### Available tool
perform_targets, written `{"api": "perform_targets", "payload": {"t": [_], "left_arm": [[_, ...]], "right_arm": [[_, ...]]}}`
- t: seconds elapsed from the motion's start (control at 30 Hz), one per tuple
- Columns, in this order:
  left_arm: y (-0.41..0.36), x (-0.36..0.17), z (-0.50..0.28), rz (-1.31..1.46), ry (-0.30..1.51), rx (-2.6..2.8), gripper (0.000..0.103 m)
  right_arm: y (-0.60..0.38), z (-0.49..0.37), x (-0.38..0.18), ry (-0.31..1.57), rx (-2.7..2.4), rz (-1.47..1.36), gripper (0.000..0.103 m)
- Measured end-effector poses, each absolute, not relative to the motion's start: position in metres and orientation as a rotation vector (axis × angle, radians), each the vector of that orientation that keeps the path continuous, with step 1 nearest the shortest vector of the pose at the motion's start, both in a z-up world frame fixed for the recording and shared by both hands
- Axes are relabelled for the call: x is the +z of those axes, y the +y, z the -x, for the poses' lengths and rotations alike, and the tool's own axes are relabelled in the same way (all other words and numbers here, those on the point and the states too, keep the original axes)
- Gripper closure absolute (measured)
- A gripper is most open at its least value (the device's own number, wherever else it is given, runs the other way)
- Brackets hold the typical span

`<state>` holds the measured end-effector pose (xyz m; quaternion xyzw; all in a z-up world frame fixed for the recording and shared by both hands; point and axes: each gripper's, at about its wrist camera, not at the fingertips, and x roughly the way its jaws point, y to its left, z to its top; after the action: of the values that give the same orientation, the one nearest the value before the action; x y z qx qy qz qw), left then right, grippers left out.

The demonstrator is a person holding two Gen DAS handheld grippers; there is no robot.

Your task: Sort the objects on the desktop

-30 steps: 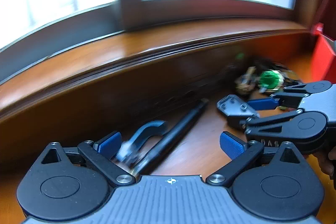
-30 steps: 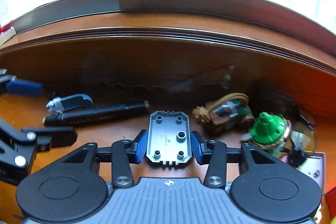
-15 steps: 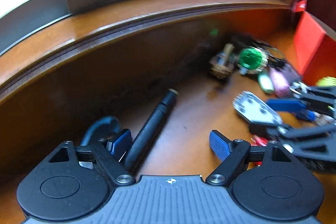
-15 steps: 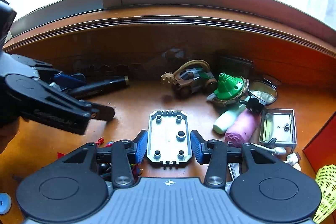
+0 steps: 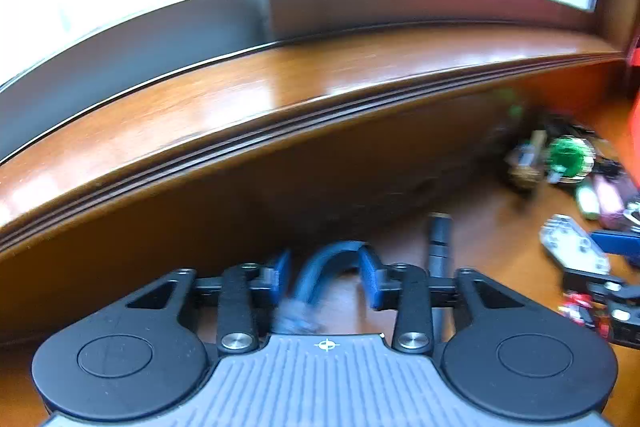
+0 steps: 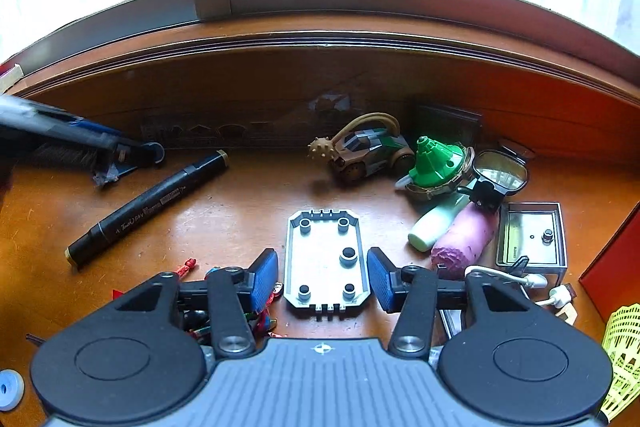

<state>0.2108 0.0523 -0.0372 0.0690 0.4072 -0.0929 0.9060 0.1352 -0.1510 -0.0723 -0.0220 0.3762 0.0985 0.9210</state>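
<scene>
Over on the far left, the left gripper sits low on the wooden desk, its blue pads standing apart on either side of one curved blue clip; the view is blurred, so I cannot tell whether either pad touches it. Half a second ago that clip lay outside the left pad and the fingers were spread wider; now it is between them. One black marker lies just beside, slanting across the desk, its tip pointing to the back wall.

Moving to the middle: one grey plate, a flat octagonal piece with five dark studs and notched short ends, lies flat on the desk. The right gripper has its pads apart, a clear gap on each side of the plate. A second ago the pads pressed on it; now it lies free between them.

On to the right: one toy car with a spiked ball, one green spinning top, one small mirror, two small bottles, a pale green bottle and a pink bottle touching side by side, one open metal tin, one white cable, one yellow shuttlecock at the edge.
</scene>
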Motion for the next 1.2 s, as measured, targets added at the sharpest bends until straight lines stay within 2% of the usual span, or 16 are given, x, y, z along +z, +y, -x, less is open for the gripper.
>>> {"api": "perform_targets", "payload": {"t": [0.2,0.33,0.4,0.47,0.53,0.93,1.2], "left_arm": [[0.052,-0.048,-0.208,-0.205,0.865,-0.29,0.071],[0.056,-0.049,-0.209,-0.144,0.884,-0.312,0.08],[0.054,-0.049,-0.205,-0.142,0.882,-0.316,0.091],[0.051,-0.049,-0.199,-0.14,0.877,-0.317,0.091],[0.05,-0.045,-0.19,-0.127,0.857,-0.31,0.091],[0.069,-0.009,-0.142,0.006,0.791,-0.316,0.091],[0.049,-0.003,-0.115,0.038,0.782,-0.357,0.091]], "right_arm": [[-0.152,-0.133,-0.073,0.763,0.207,0.043,0.048],[-0.151,-0.131,-0.072,0.761,0.203,0.046,0.045],[-0.15,-0.131,-0.072,0.762,0.203,0.046,0.045],[-0.151,-0.131,-0.072,0.763,0.2,0.042,0.045],[-0.152,-0.13,-0.071,0.761,0.183,0.036,0.057],[-0.16,-0.109,-0.051,0.745,0.157,-0.03,0.057],[-0.157,-0.077,-0.033,0.731,0.15,-0.048,0.057]]}}
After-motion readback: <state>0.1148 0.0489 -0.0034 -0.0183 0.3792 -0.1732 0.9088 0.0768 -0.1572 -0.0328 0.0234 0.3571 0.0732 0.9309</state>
